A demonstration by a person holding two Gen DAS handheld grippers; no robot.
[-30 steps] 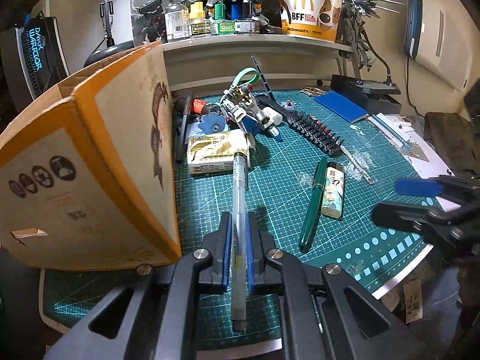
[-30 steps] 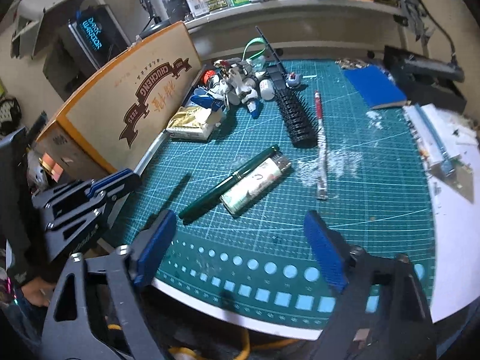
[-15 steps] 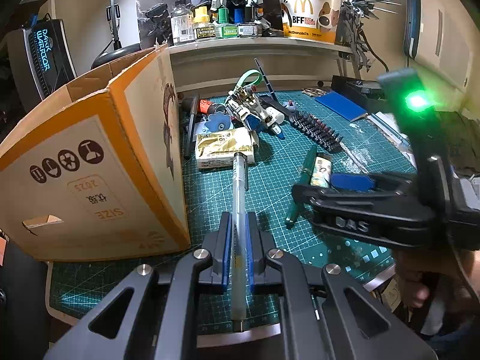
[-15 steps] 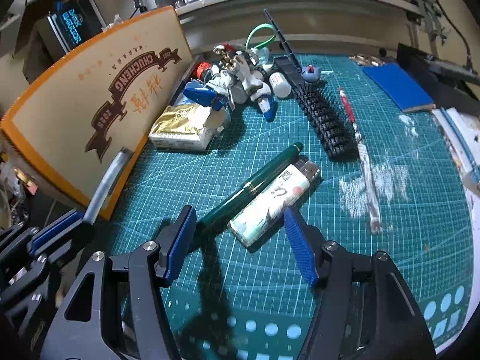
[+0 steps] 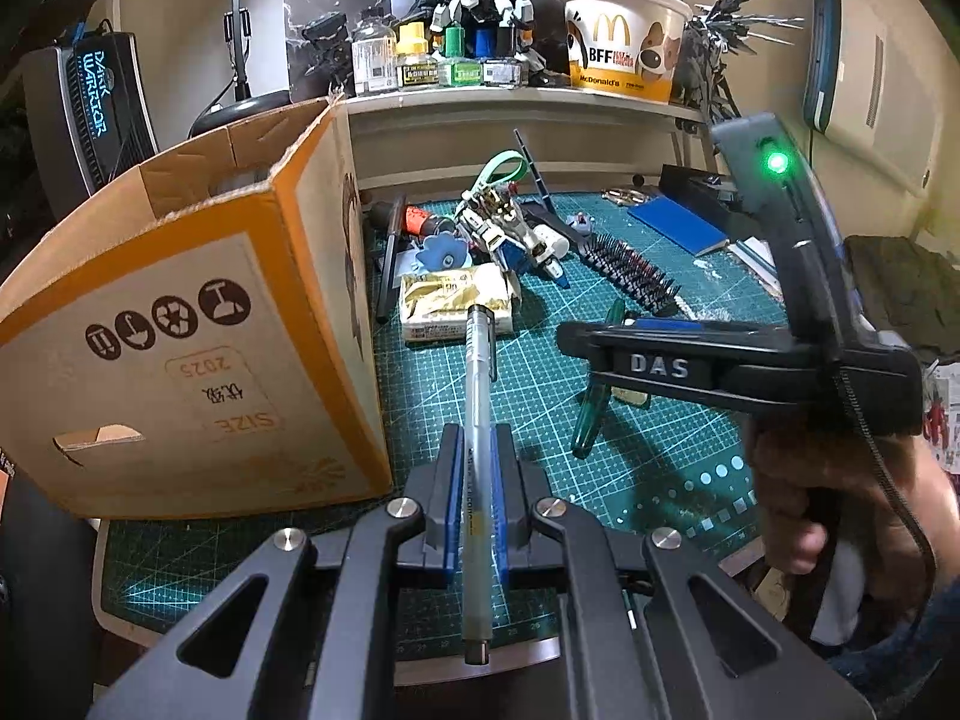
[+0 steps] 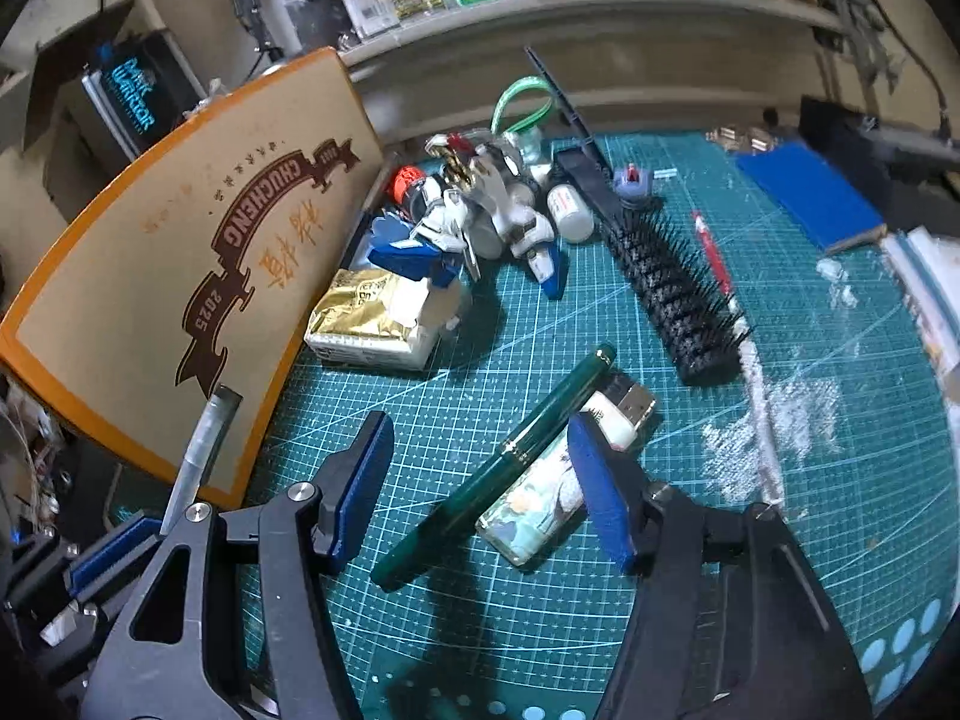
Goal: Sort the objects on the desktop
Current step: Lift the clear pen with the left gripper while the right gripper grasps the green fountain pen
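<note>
My left gripper (image 5: 475, 468) is shut on a clear pen (image 5: 477, 420) and holds it above the green cutting mat, beside the open cardboard box (image 5: 192, 324). The pen also shows at the left of the right wrist view (image 6: 201, 456). My right gripper (image 6: 480, 480) is open and low over the mat, its jaws on either side of a green pen (image 6: 510, 462) and a lighter (image 6: 558, 486) that lie side by side. The right gripper's body (image 5: 720, 360) crosses the left wrist view and hides most of the green pen (image 5: 591, 414).
A gold packet (image 6: 366, 318), a robot model (image 6: 486, 210), a black hairbrush (image 6: 672, 288), a red pen (image 6: 711, 252) and a blue pad (image 6: 810, 192) lie on the mat (image 6: 840, 480). A shelf (image 5: 540, 102) with bottles and a paper bucket stands behind.
My right gripper has moved in and down over the green pen and lighter, now straddling them. My left gripper has lifted with the clear pen, so the box top now shows.
</note>
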